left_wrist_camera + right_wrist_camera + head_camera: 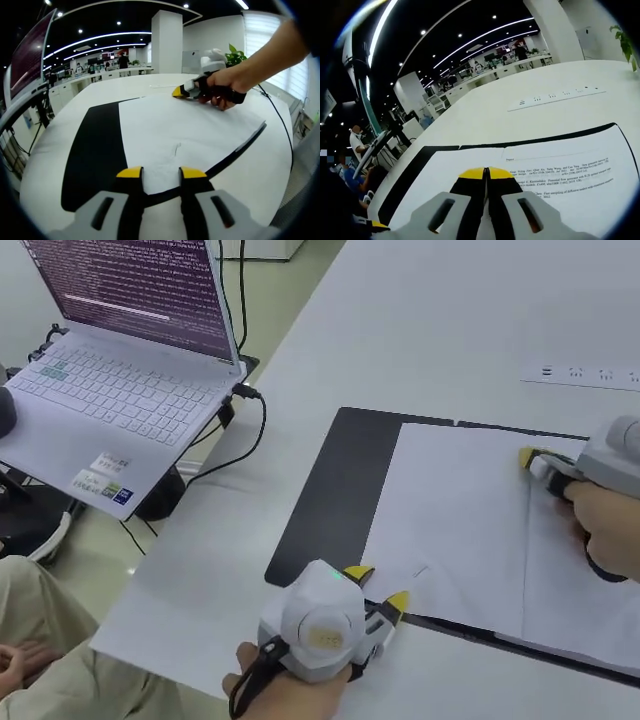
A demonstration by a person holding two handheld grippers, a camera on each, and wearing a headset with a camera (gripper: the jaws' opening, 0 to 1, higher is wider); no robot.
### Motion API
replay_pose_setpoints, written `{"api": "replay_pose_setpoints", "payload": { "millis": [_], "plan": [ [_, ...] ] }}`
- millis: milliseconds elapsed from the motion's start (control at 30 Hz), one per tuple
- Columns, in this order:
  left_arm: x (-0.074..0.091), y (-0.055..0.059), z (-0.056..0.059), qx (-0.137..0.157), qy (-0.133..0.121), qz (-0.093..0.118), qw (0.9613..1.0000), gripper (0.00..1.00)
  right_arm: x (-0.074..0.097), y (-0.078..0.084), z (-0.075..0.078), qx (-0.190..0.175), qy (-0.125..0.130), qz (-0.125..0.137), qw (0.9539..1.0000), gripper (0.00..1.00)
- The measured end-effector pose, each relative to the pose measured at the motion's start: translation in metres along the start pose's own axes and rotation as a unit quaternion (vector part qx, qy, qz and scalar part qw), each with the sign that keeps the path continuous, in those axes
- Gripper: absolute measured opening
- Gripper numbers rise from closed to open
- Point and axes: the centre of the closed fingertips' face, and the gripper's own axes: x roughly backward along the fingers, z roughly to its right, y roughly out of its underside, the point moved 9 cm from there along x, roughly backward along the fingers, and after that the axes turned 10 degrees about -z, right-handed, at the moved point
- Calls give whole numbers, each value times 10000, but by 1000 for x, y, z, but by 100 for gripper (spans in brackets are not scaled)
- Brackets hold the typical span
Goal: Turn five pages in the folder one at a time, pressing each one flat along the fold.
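Pressing along the fold | right gripper (529, 459), jaws closed together on nothing, at the crease's far end | folder (320, 500) open on table (450, 320), crease running toward the person | left gripper (377, 587), jaws parted, at the left page's (450, 510) near edge.

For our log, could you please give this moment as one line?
left tongs: open, at near edge of white paper page | right tongs: shut, at centre fold | black rectangular folder: open flat
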Motion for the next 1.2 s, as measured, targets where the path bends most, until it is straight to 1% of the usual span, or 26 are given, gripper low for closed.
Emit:
{"api": "replay_pose_setpoints", "payload": {
  "millis": [100, 133, 167, 300, 433, 533, 700, 1000, 1200],
  "plan": [
    [0, 0, 0, 0, -1, -1, 10000, 27, 7, 6, -3, -39, -92, -23, 9999, 0],
    [0, 0, 0, 0, 0, 2, 10000, 27, 5, 6, 1, -46, -101, -33, 9999, 0],
    [0, 0, 1, 7, 0, 4, 10000, 27, 5, 8, 1, -34, -119, -39, 9999, 0],
    [0, 0, 1, 5, -5, 0, 10000, 27, 14, 15, -7, 53, -137, -53, 9999, 0],
    [-1, 1, 0, 7, -6, -7, 10000, 27, 23, 22, -11, -53, -199, -77, 9998, 0],
    [-1, 1, -1, -7, -6, -8, 10000, 27, 25, 26, -10, -71, -236, -80, 9997, 0],
    [-1, 1, -1, -20, -7, -28, 10000, 27, 29, 28, -9, -240, -260, -94, 9993, 0],
    [0, 0, 1, -53, -8, -43, 10000, 27, 40, 42, -13, -302, -433, -181, 9984, 0],
    [0, -1, 0, -58, -7, -39, 10000, 27, 47, 50, -16, -377, -475, -168, 9980, 0]
  ]
}}
